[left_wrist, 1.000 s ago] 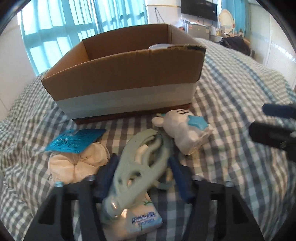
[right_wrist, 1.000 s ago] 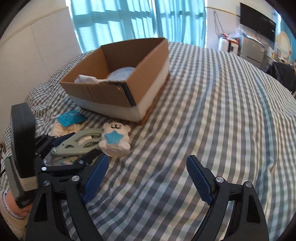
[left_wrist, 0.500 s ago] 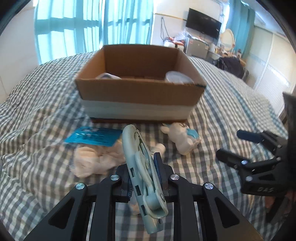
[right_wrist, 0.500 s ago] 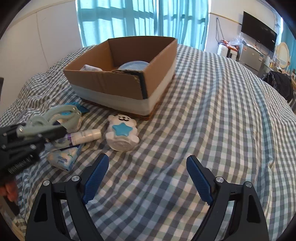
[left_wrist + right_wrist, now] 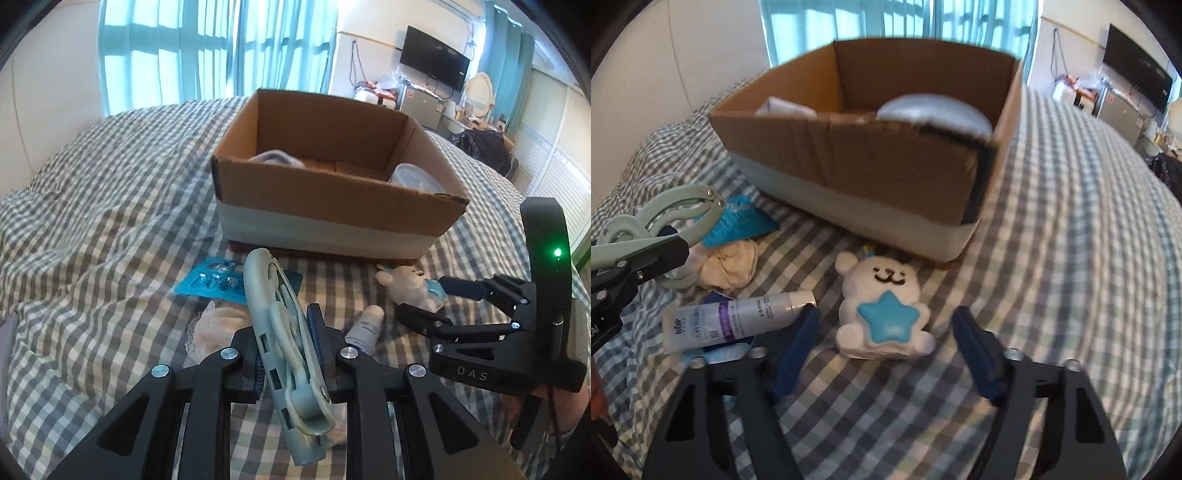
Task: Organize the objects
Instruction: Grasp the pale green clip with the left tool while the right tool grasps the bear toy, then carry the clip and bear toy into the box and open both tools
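Observation:
My left gripper (image 5: 286, 343) is shut on a pale green plastic clip (image 5: 280, 332) and holds it in the air in front of the cardboard box (image 5: 332, 206); the clip also shows in the right wrist view (image 5: 665, 218). My right gripper (image 5: 886, 343) is open, low over the bed, its fingers on either side of a white plush bear with a blue star (image 5: 882, 306). The bear also shows in the left wrist view (image 5: 410, 284). The box (image 5: 871, 158) holds a clear lidded container (image 5: 934, 114) and a white item (image 5: 783, 107).
On the checked bedspread (image 5: 1071, 221) lie a white tube (image 5: 738, 317), a cream scrunchie (image 5: 731, 266), a blue packet (image 5: 738, 221) and a small tissue pack (image 5: 720, 354). A window with teal curtains and a TV (image 5: 436, 66) stand behind.
My left gripper closed on the green clip and lifted it off the bed. My right gripper moved forward and down until its open fingers flank the plush bear.

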The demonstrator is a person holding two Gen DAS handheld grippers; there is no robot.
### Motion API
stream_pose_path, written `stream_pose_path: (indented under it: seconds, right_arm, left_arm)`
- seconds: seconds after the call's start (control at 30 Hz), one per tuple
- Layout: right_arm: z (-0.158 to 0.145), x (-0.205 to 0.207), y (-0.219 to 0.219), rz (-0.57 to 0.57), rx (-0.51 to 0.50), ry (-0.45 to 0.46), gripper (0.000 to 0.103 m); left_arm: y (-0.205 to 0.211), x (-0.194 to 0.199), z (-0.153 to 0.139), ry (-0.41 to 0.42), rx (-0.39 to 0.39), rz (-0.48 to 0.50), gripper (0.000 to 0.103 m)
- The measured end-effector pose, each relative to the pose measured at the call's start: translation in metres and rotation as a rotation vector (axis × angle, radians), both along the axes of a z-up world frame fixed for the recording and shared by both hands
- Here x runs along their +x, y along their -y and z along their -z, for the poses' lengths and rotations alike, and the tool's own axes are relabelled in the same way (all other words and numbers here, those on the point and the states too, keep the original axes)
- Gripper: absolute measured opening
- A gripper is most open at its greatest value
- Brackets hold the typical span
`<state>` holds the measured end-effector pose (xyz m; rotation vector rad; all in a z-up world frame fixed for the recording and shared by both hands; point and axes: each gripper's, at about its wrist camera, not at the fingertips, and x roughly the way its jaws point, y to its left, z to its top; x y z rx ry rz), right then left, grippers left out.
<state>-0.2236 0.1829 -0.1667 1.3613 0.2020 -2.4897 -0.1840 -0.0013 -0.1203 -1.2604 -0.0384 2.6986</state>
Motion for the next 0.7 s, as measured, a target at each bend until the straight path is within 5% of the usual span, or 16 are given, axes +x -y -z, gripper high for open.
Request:
stream_pose_path:
  seconds: [0.03,0.3,0.7]
  right_arm:
    - [0.001,0.001,0.000,-0.007,0.005,0.001,0.053]
    - [-0.016,0.025,0.007,-0.032,0.020,-0.065,0.052]
    - [-0.076,0.087,0.010,-0.041,0.017,-0.211,0.052]
  left_arm:
    - [0.001,-0.001,0.002,0.004,-0.001,-0.003,0.020]
    - [0.001,0.008,0.001,0.007,0.003,-0.014,0.020]
    - [-0.005,0.045,-0.047,-0.079,0.013,0.017,0.020]
